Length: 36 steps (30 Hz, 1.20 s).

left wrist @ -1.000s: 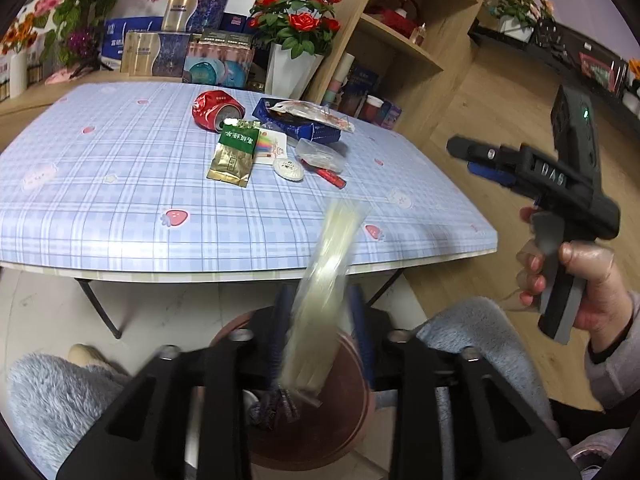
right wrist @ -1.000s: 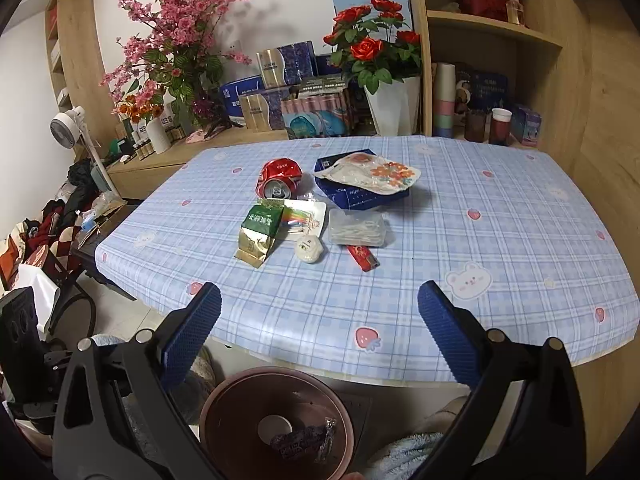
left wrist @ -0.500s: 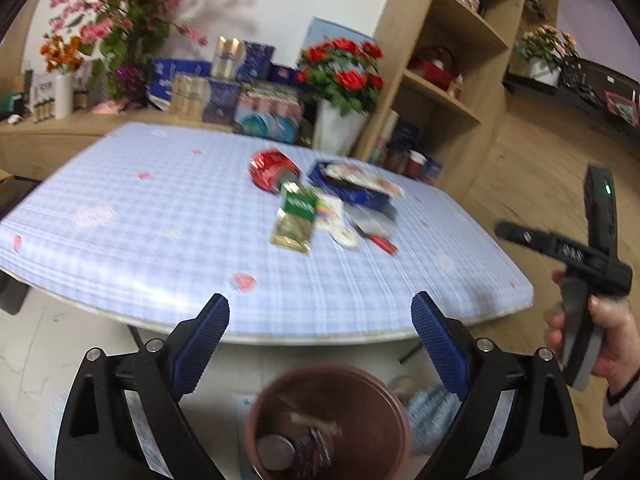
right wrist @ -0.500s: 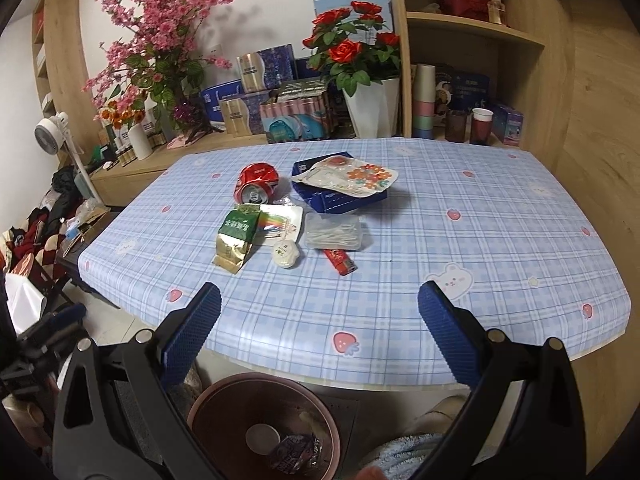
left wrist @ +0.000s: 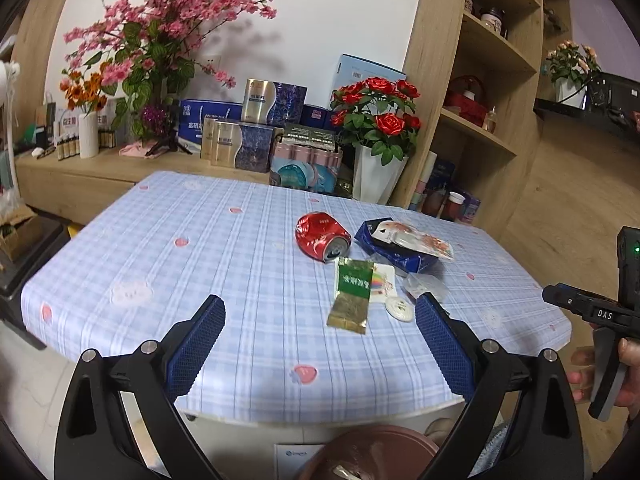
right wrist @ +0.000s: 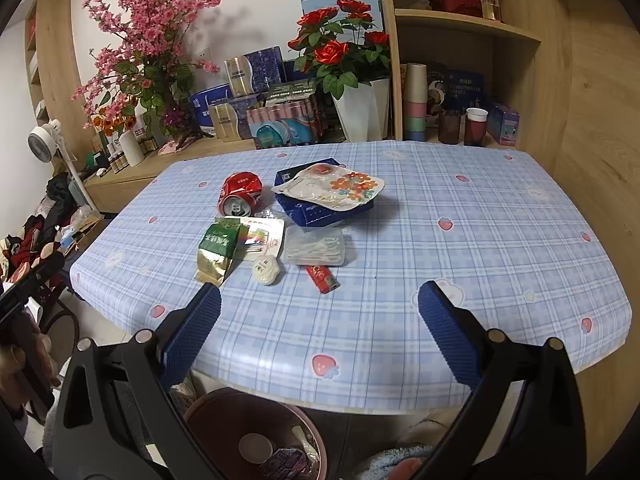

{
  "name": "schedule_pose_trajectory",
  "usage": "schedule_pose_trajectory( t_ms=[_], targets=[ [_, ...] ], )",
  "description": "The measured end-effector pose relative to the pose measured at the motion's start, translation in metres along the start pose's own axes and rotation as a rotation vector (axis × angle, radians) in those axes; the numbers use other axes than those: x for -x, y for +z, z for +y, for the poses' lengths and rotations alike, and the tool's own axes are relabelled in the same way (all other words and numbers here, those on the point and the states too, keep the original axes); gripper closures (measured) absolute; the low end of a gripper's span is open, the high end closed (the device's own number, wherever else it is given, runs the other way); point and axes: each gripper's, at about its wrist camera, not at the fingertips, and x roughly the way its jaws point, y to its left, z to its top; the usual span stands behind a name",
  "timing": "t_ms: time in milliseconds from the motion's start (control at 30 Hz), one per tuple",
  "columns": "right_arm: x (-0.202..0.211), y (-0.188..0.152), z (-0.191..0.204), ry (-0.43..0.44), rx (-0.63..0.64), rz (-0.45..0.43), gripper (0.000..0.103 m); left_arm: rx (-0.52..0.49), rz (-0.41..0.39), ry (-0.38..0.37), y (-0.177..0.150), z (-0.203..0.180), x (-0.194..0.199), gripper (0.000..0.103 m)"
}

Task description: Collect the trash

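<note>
Trash (right wrist: 276,236) lies on the worktop (right wrist: 460,220) beyond my empty, wide-open jaws; the left just opened. Below them, the bin (right wrist: 208,412) holds a lid and wrappers.

Crushed can (left wrist: 321,235) on checked table (left wrist: 224,248)

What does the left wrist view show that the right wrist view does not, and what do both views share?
Only the left wrist view shows the right gripper's body from the side, held in a hand.

Only the right wrist view shows the red lighter, the stacked cups on the shelf, the white fan and the trash inside the brown bin.

Both show the checked table, the crushed red can, the green packet, the blue box, the red roses, and open, empty jaws.
</note>
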Motion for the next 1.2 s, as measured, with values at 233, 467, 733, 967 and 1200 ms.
schedule_pose_trajectory(
  t_ms=[233, 467, 733, 967, 1200],
  targets=[
    [-0.027, 0.007, -0.009, 0.002, -0.004, 0.034, 0.006, -0.029, 0.057, 0.001, 0.011, -0.002, -0.038, 0.009],
    [-0.059, 0.011, -0.012, -0.028, 0.03, 0.072, 0.006, -0.07, 0.168, -0.041, 0.006, -0.022, -0.102, 0.009],
    [-0.098, 0.016, -0.018, -0.047, 0.028, 0.11, 0.006, -0.182, 0.334, -0.001, -0.006, -0.055, -0.201, 0.009],
    [-0.134, 0.019, -0.019, -0.028, 0.001, 0.144, 0.006, -0.191, 0.421, 0.057, -0.014, -0.054, -0.252, 0.015],
    [-0.171, 0.024, -0.009, 0.048, -0.033, 0.185, 0.006, -0.152, 0.46, 0.052, -0.021, -0.039, -0.25, 0.072]
  ],
)
